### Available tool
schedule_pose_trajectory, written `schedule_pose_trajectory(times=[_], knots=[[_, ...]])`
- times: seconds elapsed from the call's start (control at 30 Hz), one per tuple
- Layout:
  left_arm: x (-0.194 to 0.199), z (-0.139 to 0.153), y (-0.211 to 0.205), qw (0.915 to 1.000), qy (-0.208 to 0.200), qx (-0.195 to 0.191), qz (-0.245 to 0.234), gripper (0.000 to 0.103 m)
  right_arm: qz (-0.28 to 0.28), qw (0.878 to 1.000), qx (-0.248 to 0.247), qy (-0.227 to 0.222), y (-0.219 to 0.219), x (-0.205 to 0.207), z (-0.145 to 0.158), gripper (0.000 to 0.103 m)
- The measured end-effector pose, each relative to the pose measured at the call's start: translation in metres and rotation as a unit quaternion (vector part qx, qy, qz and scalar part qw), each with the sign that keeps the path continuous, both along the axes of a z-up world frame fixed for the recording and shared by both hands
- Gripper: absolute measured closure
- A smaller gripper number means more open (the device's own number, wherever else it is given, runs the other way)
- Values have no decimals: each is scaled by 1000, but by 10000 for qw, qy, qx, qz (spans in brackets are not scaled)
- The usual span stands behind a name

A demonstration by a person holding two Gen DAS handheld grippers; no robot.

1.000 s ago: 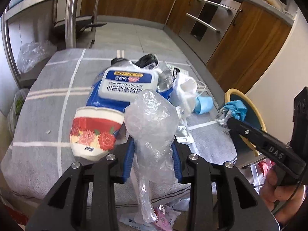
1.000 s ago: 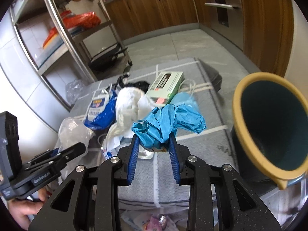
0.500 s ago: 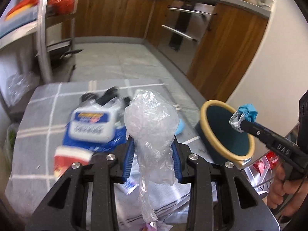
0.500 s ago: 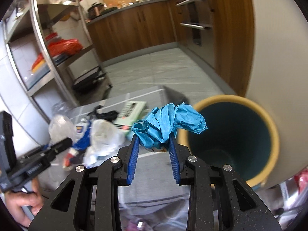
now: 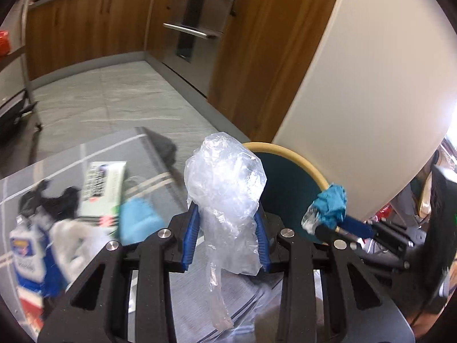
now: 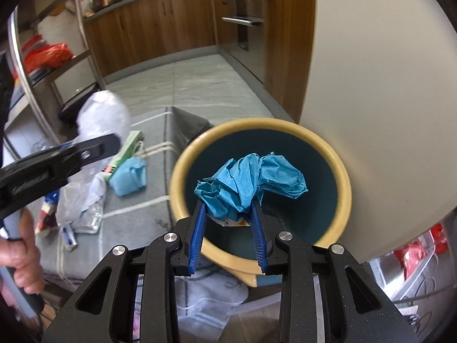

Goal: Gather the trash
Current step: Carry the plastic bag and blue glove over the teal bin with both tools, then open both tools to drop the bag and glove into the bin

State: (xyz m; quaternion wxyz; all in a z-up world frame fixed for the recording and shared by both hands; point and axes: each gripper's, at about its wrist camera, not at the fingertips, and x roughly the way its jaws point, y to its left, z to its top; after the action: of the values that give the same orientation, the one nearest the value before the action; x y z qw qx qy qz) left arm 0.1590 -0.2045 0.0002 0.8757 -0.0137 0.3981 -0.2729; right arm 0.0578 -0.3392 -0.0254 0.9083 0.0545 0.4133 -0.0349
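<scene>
My left gripper is shut on a crumpled clear plastic bag, held up just left of the bin, a dark teal bucket with a yellow rim. My right gripper is shut on a crumpled blue paper wad and hangs directly over the bin's open mouth. In the left wrist view the right gripper with the blue wad shows at the bin's right rim. In the right wrist view the left gripper and its clear plastic bag come in from the left.
More trash lies on the grey striped cloth: a green-and-white box, a blue packet, a blue-and-white pouch, black plastic. A white wall panel stands right behind the bin. A person's hand grips the left handle.
Both grippers swung right from over the trash pile toward the bin. The blue wad now hangs over the bin's mouth; the plastic bag has come up beside its rim.
</scene>
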Motion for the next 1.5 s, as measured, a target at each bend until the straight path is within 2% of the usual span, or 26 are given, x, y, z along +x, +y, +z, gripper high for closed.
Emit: schedule_pose_trajectory(times=[0.47, 0.67, 0.77, 1.0, 1.23, 1.5], knots=[[42, -23, -86, 9969, 186, 466, -612, 68, -323, 9985, 331, 281, -26, 7, -16, 67], [51, -30, -98, 9965, 293, 492, -617, 67, -419, 9976, 467, 299, -37, 5, -18, 63], [55, -31, -99, 9965, 346, 471, -605, 60, -476, 9970, 543, 288, -40, 2, -19, 62], [60, -24, -87, 9980, 344, 261, -471, 41, -549, 9960, 661, 244, -41, 2, -18, 57], [57, -14, -49, 9994, 232, 156, -202, 27, -515, 9961, 693, 154, -35, 5, -14, 53], [50, -5, 17, 9995, 149, 231, 171, 21, -401, 9969, 671, 96, -23, 6, -8, 45]])
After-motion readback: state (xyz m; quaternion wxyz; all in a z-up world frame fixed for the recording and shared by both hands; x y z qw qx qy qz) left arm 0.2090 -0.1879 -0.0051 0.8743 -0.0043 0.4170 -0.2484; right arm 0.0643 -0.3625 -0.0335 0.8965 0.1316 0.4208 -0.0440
